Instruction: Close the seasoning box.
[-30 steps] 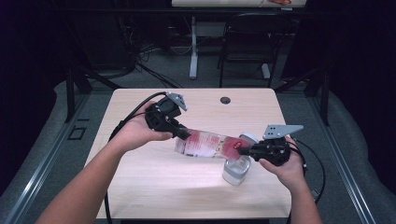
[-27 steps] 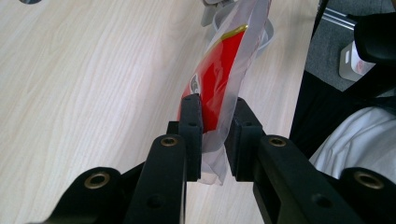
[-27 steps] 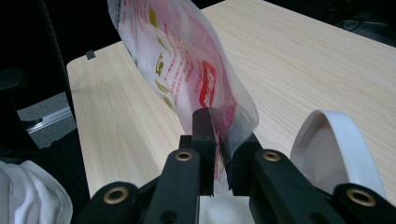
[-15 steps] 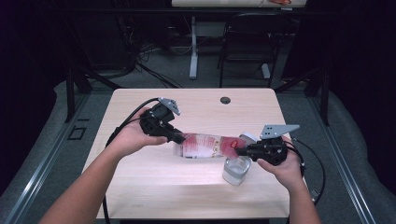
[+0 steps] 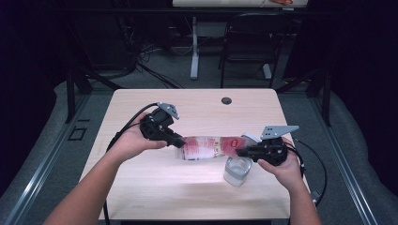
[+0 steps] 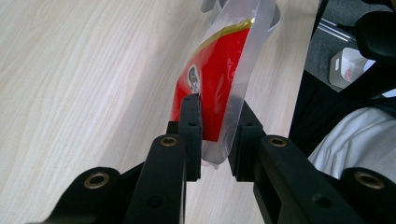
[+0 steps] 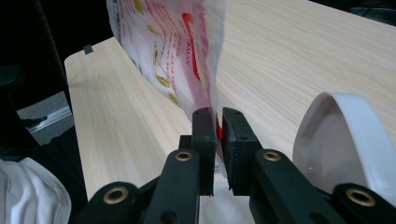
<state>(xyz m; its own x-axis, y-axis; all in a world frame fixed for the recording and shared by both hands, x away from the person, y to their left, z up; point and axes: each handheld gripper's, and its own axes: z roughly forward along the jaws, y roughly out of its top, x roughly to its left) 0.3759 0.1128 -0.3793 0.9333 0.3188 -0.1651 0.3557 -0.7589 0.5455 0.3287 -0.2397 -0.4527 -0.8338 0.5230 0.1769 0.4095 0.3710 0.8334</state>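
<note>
The red and clear plastic pouch (image 5: 209, 146) hangs stretched between both grippers, above the table (image 5: 141, 197) and near a white cup (image 5: 236, 171); the left gripper (image 6: 215, 135) pinches one end, the right gripper (image 7: 218, 122) is clamped on the other; the pouch looks light, soft and slippery, so the flat sealed edges seem safest to hold.

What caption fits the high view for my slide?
Left gripper and right gripper hold a red-and-white packet stretched between them above a clear cup on the table.
</note>
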